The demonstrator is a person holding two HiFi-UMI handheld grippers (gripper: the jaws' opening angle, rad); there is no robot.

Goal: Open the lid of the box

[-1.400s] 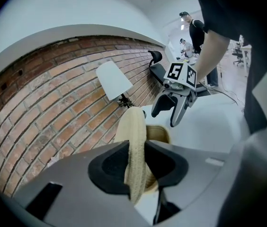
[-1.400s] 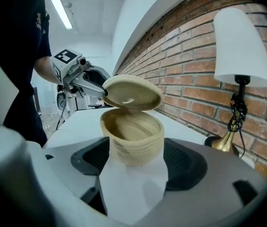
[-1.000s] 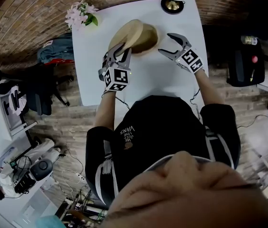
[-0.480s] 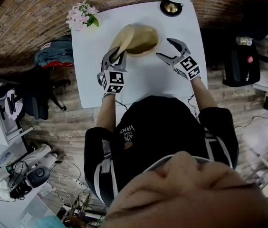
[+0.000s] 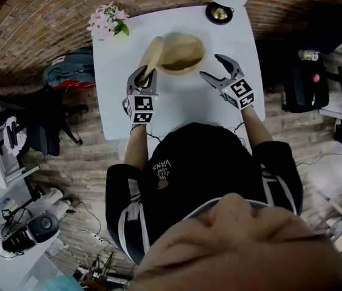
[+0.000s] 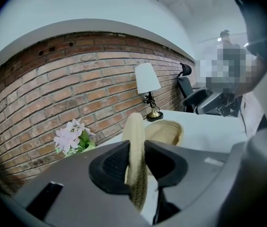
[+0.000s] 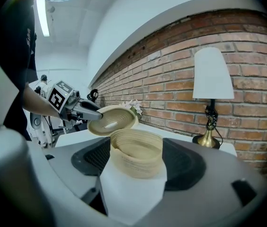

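Note:
A round woven box point(image 5: 184, 53) stands open at the far middle of the white table point(image 5: 183, 105). Its woven lid point(image 5: 151, 56) is up on edge just left of the box, clear of the rim. My left gripper point(image 5: 144, 73) is shut on the lid's near edge; in the left gripper view the lid point(image 6: 136, 161) sits pinched between the two pads. My right gripper point(image 5: 214, 68) hovers open to the right of the box, touching nothing. In the right gripper view the box point(image 7: 136, 151) shows ahead between the spread jaws, with the lid point(image 7: 111, 119) behind it.
A lamp point(image 5: 220, 10) stands at the table's far right corner and a pot of pink flowers point(image 5: 105, 22) at its far left corner. A brick wall runs behind. An office chair point(image 5: 43, 117) is left of the table, and dark equipment point(image 5: 304, 77) stands on its right.
The left gripper has swung the lid off the box and to the left, tipping it from leaning over the opening to standing on edge. The right gripper has barely moved.

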